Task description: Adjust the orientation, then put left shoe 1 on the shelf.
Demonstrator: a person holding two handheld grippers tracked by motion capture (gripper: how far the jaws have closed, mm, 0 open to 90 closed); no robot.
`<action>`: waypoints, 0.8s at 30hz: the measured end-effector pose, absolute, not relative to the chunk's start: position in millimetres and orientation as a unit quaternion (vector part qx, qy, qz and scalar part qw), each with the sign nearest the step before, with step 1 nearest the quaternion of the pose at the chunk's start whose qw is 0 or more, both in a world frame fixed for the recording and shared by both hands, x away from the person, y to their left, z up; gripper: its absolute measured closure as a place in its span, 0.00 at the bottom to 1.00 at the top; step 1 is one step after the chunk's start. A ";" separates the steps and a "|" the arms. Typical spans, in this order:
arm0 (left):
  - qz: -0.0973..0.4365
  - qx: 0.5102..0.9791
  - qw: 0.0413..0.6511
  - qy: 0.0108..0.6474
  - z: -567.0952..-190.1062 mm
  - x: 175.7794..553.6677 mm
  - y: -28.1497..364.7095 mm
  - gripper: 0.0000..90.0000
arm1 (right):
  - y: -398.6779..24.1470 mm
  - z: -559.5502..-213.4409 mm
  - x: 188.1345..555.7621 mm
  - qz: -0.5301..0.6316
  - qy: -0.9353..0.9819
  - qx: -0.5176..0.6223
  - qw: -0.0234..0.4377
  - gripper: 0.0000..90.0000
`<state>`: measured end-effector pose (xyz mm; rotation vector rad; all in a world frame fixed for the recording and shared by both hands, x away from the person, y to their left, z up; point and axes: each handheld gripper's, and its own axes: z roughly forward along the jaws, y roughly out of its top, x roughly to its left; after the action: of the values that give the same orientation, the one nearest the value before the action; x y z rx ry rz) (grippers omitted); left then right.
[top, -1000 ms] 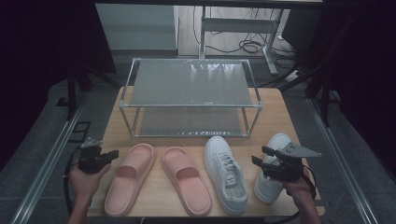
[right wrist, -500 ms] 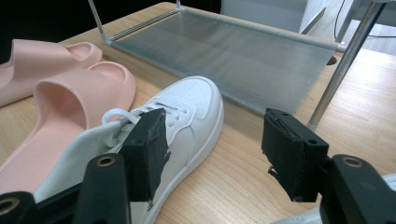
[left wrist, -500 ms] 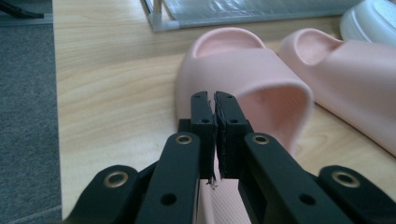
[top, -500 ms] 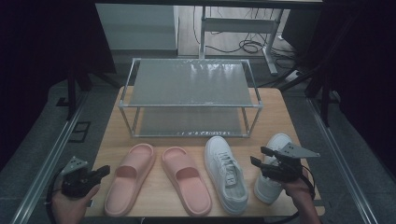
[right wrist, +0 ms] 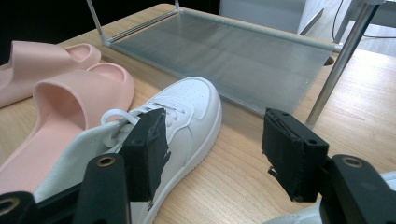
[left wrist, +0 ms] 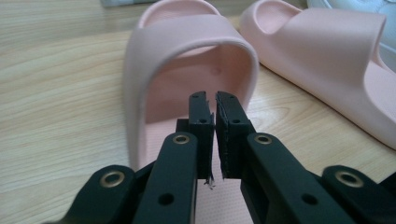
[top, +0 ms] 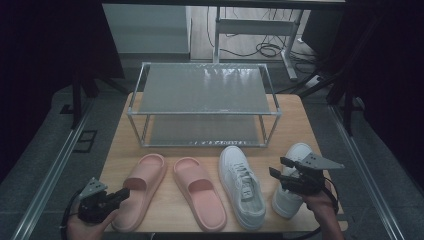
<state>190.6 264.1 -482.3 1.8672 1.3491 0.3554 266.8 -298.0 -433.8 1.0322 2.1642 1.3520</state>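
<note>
Two pink slippers and two white sneakers lie in a row on the wooden table. My left gripper [top: 122,194] sits at the near left corner and points at the heel of the left pink slipper [top: 142,187]. Its jaws [left wrist: 215,98] have just been opening and stand a narrow gap apart, with nothing between them, in front of that slipper's [left wrist: 187,42] strap. My right gripper [top: 277,166] hovers wide open over the right white sneaker [top: 295,152]. Between its jaws [right wrist: 215,121], farther off, lies the left white sneaker [right wrist: 187,107].
A two-level metal shoe rack [top: 205,112] with mesh shelves stands behind the shoes, and its lower shelf [right wrist: 243,51] is bare. The right pink slipper [top: 200,197] lies between the left slipper and the left sneaker [top: 242,185]. Dark floor surrounds the table.
My left gripper has moved toward the table's near edge and now points at the left slipper's heel. The right gripper has stayed over the right sneaker.
</note>
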 end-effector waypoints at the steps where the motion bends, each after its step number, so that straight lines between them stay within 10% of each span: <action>1: 0.139 0.737 0.394 0.531 -482.6 190.7 262.6 0.94 | -298.1 -433.7 266.7 0.482 0.771 0.368 0.193 0.45; 9: 0.129 0.745 0.386 0.528 -487.7 194.9 245.4 0.66 | -297.5 -434.0 266.8 0.480 0.773 0.367 0.193 0.45; 24: 0.134 0.768 0.354 0.517 -501.7 227.4 210.3 0.68 | -298.6 -432.9 265.9 0.482 0.771 0.366 0.195 0.45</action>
<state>227.4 210.3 -501.7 1.9846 1.3365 0.3476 265.9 -298.6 -432.9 1.0269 2.1618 1.3510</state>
